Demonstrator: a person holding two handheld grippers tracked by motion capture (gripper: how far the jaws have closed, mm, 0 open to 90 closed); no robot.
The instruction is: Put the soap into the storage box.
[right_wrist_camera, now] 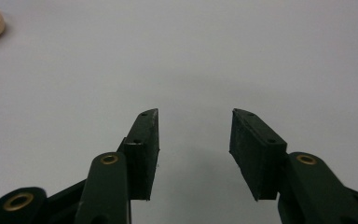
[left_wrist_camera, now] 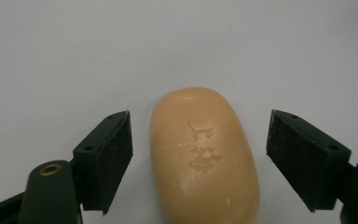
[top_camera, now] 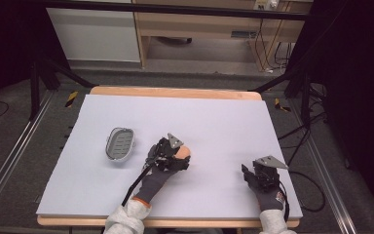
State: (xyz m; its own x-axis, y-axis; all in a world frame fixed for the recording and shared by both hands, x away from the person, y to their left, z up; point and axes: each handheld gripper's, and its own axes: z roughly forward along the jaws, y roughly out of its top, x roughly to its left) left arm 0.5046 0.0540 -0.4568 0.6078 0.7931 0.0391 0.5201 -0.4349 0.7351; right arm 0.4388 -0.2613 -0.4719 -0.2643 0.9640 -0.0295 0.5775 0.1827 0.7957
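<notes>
A smooth, peach-coloured oval bar of soap (left_wrist_camera: 204, 156) is lying flat on the matte pale-lavender sheet (top_camera: 214, 122) that is covering the wooden table (top_camera: 175, 92), a little left of the table's middle. In the left gripper view the soap's waxy top is showing a faint crease line and a small patch of chipped, flaky surface near its centre. The left gripper (left_wrist_camera: 199, 161) is sitting around the bar with its two black, wedge-shaped jaws spread wide, one on each side of the soap, each standing just clear of it with a gap showing, their inner faces rough and rubbery. In the high view a grey knit-gloved hand (top_camera: 158, 178) is holding that gripper over the soap. The right gripper (right_wrist_camera: 194, 140) is resting near the table's front right corner, well apart from the soap, its jaws parted over bare sheet with nothing between them; brass-coloured rivets are showing on its arms. To the left of the soap, well apart from it, a grey oval plastic soap dish (top_camera: 121, 144) with a slotted floor is sitting on the sheet.
</notes>
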